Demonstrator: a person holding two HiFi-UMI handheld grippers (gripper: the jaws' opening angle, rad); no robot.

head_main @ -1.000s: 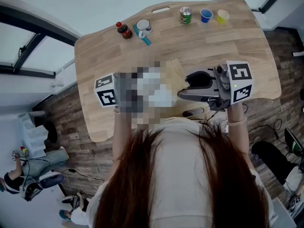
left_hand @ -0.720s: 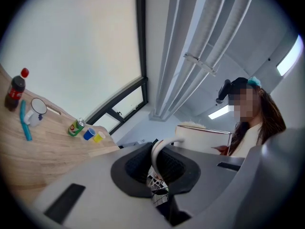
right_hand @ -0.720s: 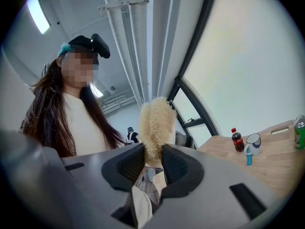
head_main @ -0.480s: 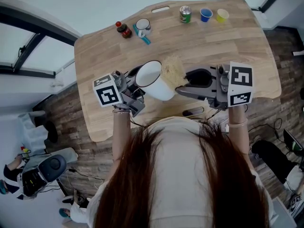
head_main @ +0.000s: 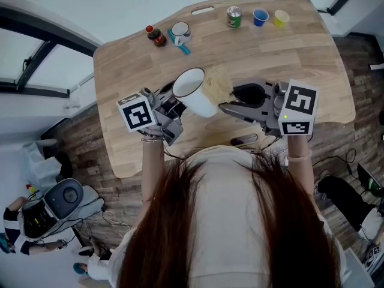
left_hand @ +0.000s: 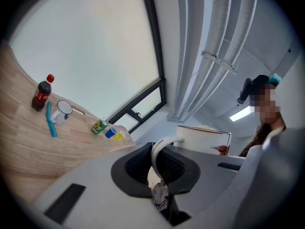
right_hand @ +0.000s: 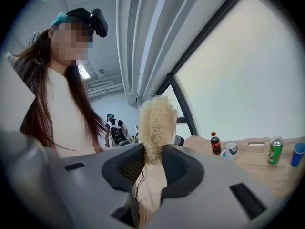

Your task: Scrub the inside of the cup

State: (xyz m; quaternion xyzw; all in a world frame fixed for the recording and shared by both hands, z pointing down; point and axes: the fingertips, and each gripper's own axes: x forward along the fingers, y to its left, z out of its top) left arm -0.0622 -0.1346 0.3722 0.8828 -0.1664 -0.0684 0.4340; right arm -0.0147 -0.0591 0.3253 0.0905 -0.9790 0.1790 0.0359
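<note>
A white cup (head_main: 195, 93) hangs tilted above the wooden table (head_main: 294, 59), its mouth turned up and away from me. My left gripper (head_main: 168, 108) is shut on the cup's handle (left_hand: 159, 149), with the cup body (left_hand: 205, 137) beyond the jaws. My right gripper (head_main: 227, 105) is shut on a straw-coloured fibre scrubber (head_main: 217, 84). The scrubber (right_hand: 156, 123) stands up out of the jaws. In the head view it lies against the cup's right outer side near the rim, not inside the cup.
Along the table's far edge stand a cola bottle (head_main: 156, 38), a white mug with a blue brush (head_main: 180, 35), a green can (head_main: 234, 18), a blue cup (head_main: 260, 19) and a yellow cup (head_main: 281, 20). A dark flat object (head_main: 244, 141) lies near the front edge.
Both grippers have shifted a little away from me, carrying the cup and the scrubber. The right gripper has tilted. The scrubber stays beside the cup's rim.
</note>
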